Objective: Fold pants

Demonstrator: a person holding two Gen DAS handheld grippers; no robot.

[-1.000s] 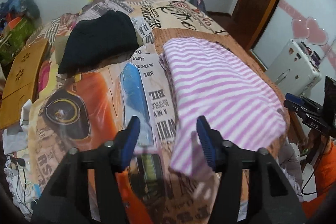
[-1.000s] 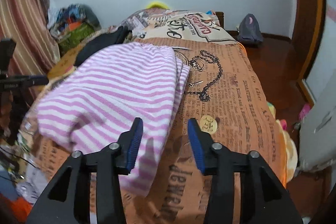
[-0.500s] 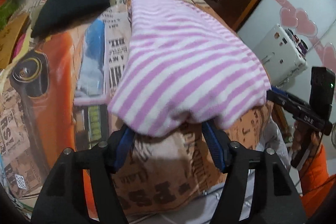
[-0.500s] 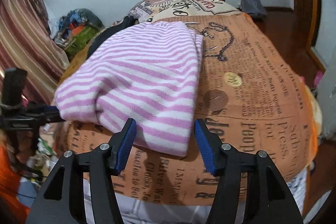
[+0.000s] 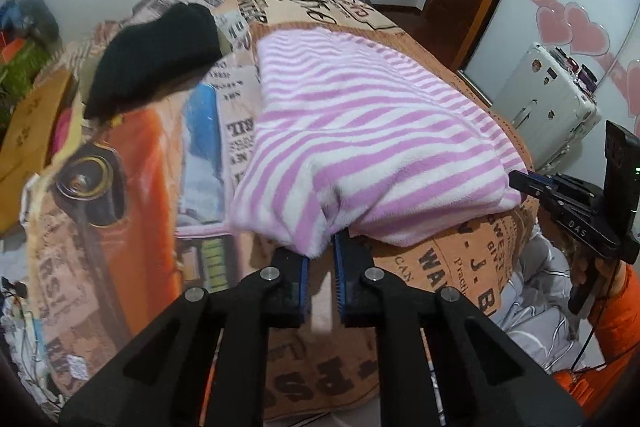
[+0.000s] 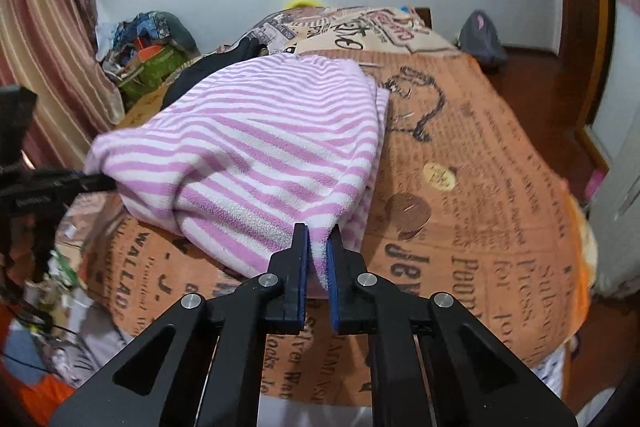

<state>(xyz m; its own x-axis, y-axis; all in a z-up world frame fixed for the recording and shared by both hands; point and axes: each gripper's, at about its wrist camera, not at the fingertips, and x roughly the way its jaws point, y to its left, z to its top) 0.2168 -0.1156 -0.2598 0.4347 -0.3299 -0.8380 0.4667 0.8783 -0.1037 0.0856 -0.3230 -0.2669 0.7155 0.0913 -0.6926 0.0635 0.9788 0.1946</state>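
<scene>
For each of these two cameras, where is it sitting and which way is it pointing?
Left wrist: rides the left gripper, looking down over the bed; the other gripper and an orange sleeve show at right.
Right wrist: rides the right gripper, facing the bed's far wall.
Shared: the striped pants, near edge clamped by both.

Home bedroom: bed (image 6: 500,187) (printed blanket), curtain (image 6: 44,39)
</scene>
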